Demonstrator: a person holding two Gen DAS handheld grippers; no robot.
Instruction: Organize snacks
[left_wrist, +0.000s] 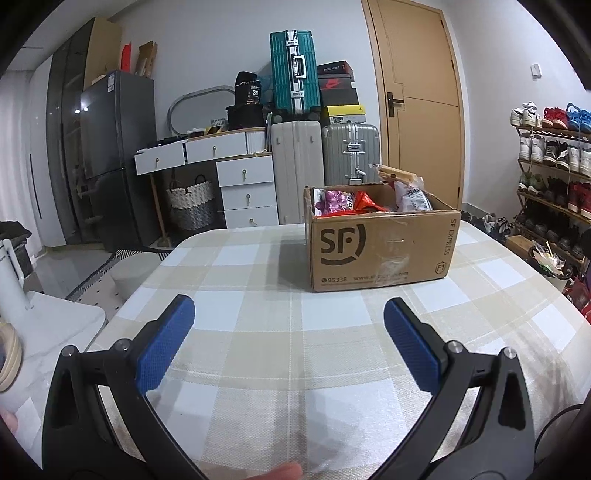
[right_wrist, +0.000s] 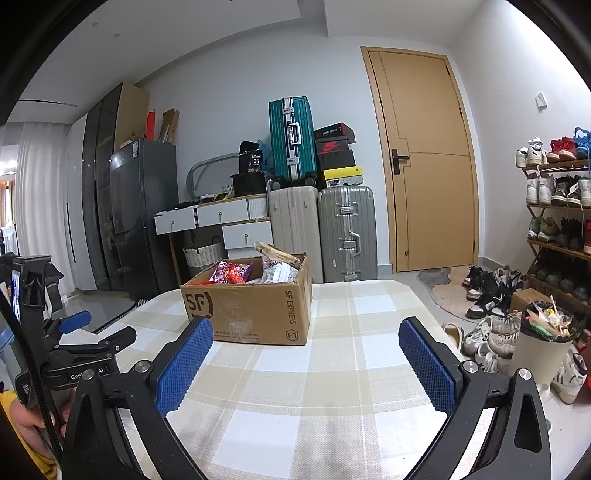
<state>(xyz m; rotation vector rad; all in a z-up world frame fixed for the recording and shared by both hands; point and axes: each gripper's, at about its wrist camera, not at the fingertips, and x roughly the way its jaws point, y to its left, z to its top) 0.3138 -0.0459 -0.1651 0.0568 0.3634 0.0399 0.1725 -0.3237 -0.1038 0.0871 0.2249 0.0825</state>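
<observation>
A brown SF Express cardboard box (left_wrist: 380, 247) stands on the far part of a checked-cloth table (left_wrist: 258, 369). It holds several snack packs: purple and red ones (left_wrist: 343, 203) at the left, a white bag (left_wrist: 412, 199) at the right. The box also shows in the right wrist view (right_wrist: 255, 310). My left gripper (left_wrist: 290, 312) is open and empty above the table, well short of the box. My right gripper (right_wrist: 306, 332) is open and empty, just before the box's right corner. The left gripper also shows at the left edge of the right wrist view (right_wrist: 79, 325).
Suitcases (left_wrist: 321, 155), white drawers (left_wrist: 243, 184) and a dark fridge (left_wrist: 114, 147) stand behind the table. A door (right_wrist: 424, 158), a shoe rack (right_wrist: 557, 206), floor shoes and a full bin (right_wrist: 543, 339) lie to the right.
</observation>
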